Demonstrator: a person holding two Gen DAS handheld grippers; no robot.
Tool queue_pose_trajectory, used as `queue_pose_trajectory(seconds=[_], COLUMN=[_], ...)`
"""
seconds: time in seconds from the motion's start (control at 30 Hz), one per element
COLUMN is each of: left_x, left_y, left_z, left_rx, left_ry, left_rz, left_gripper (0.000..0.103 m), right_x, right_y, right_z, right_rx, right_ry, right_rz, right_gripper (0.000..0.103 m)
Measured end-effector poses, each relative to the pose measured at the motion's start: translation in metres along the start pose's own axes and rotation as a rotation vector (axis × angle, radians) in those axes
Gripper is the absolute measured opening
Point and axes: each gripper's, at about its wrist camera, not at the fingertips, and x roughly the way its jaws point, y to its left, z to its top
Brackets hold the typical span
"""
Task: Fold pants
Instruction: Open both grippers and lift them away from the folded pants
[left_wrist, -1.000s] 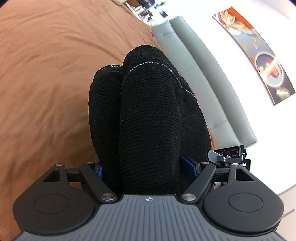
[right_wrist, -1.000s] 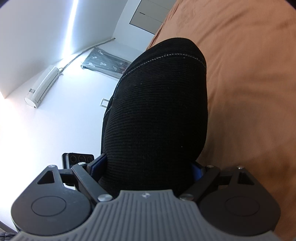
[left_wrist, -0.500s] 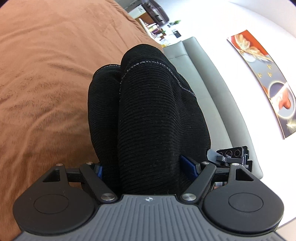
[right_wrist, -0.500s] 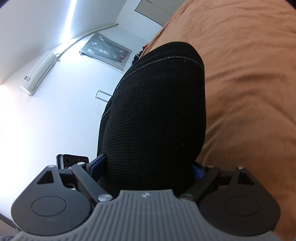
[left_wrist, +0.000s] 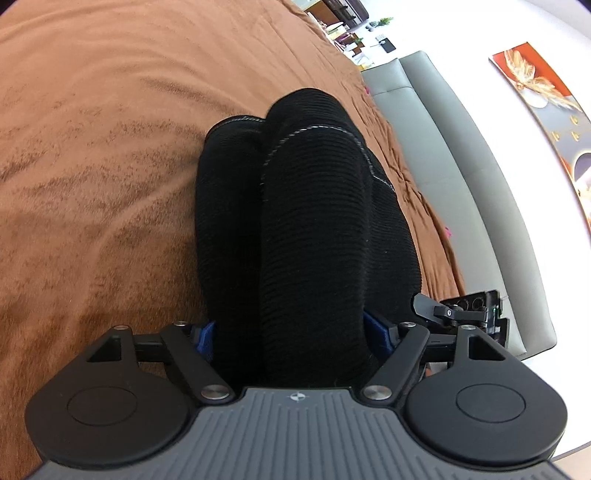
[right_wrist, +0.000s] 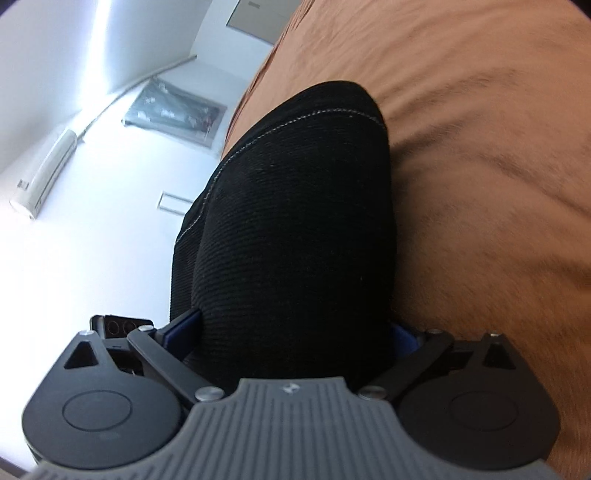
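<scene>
Pants (left_wrist: 306, 236): black ribbed fabric, bunched thick between both sets of jaws, held above the bed (left_wrist: 110, 166) with its brown cover. Pale stitched hem arcs over the top of the bundle in both views.

Left gripper (left_wrist: 291, 332): jaws clamped on the pants, blue pads pressed into the fabric on both sides. Bed cover runs wide and open left of the pants; bed edge lies right of them, with a grey headboard (left_wrist: 461, 177) beyond.

Right gripper (right_wrist: 295, 332): jaws gripping pants (right_wrist: 295, 229) too. Bed (right_wrist: 480, 147) spreads right of the pants; wall left of them.

Left view only: headboard, wall picture (left_wrist: 546, 99). Right view only: air conditioner (right_wrist: 44, 173).
</scene>
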Motion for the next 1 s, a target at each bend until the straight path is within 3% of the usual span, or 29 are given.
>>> queue_pose_trajectory(seconds=[0.2,0.3,0.4,0.47,0.67,0.7,0.77,0.9,1.0], left_x=[-0.031,-0.046,-0.056,-0.06,-0.063,-0.062,-0.065,-0.086,-0.107], left_y=[-0.01,-0.024,-0.035,-0.042,-0.061,-0.061,-0.064,-0.08,-0.099], left_z=[-0.035,-0.045,-0.058,-0.069,-0.077,-0.075,-0.078,-0.095,-0.11], left_rx=[0.097,0.147,0.233,0.291,0.318,0.316,0.319,0.347,0.381], left_ry=[-0.022,-0.038,-0.037,-0.036,-0.065,-0.067,-0.067,-0.112,-0.175], left_rz=[0.046,0.081,0.122,0.164,0.307,0.324,0.356,0.4,0.475], left_gripper=[0.089,0.089,0.089,0.089,0.097,0.097,0.097,0.094,0.095], right_x=[-0.03,-0.026,-0.034,-0.041,-0.036,-0.049,-0.056,-0.054,-0.05], right_y=[-0.004,-0.002,-0.002,-0.002,0.017,0.005,0.025,0.065,0.106], right_z=[-0.036,-0.057,-0.08,-0.092,-0.115,-0.116,-0.133,-0.17,-0.196], right_rx=[0.024,-0.027,-0.012,-0.001,0.02,0.03,0.007,-0.168,-0.344], right_ry=[-0.088,-0.044,-0.099,-0.136,-0.218,-0.231,-0.236,-0.292,-0.339], right_rz=[-0.002,-0.072,-0.089,-0.118,-0.291,-0.315,-0.412,-0.601,-0.753], right_gripper=[0.096,0.093,0.081,0.079,0.078,0.078,0.079,0.084,0.091])
